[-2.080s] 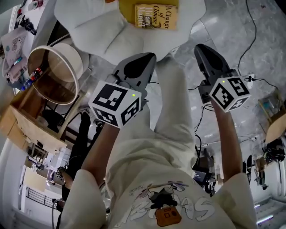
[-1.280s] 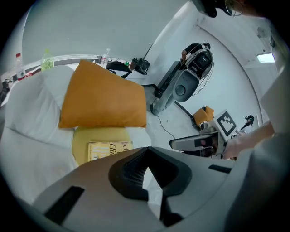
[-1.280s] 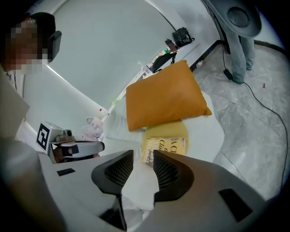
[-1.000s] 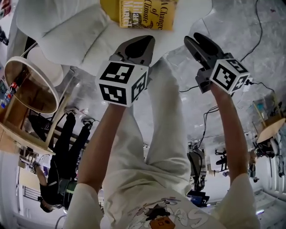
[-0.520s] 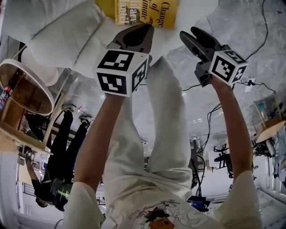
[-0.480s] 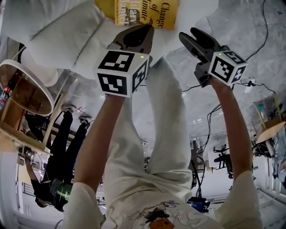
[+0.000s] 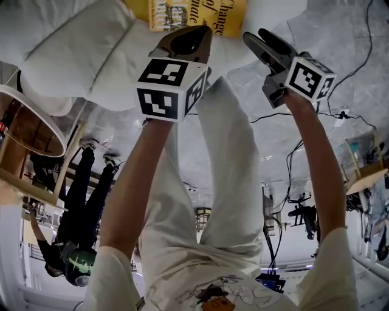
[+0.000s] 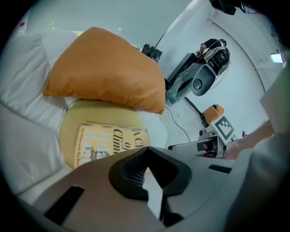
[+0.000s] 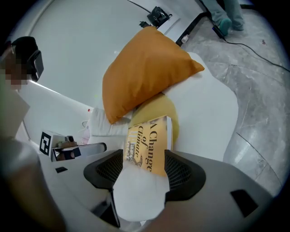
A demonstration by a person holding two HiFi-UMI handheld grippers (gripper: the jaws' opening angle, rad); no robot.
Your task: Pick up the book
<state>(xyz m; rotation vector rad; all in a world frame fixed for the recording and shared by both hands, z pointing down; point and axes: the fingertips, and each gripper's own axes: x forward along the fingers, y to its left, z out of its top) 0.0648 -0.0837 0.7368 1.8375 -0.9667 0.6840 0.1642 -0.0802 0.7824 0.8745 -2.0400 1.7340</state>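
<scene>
The book (image 7: 194, 15), a yellow paperback with dark title lettering, lies flat on a round yellow cushion (image 8: 104, 115) on a white padded seat (image 9: 208, 108). In the left gripper view the book (image 8: 108, 140) is just beyond my left gripper (image 8: 146, 152), whose tips meet with nothing in them. My right gripper (image 9: 145, 163) is open; its jaws have just been opening, and nothing is between them. The book (image 9: 152, 145) lies past them, in line with the gap. In the head view my left gripper (image 7: 191, 36) and right gripper (image 7: 258, 41) hover short of the book's near edge.
An orange pillow (image 9: 145, 68) leans on the seat behind the book. A round white side table (image 7: 27, 121) with a wooden top stands to the left. Cables (image 7: 285, 115) run over the grey marbled floor. A person in black (image 7: 79, 200) stands at the left.
Both grippers have come down toward the book, which now sits at the head view's top edge. The right jaws have spread wider. The left jaws look the same.
</scene>
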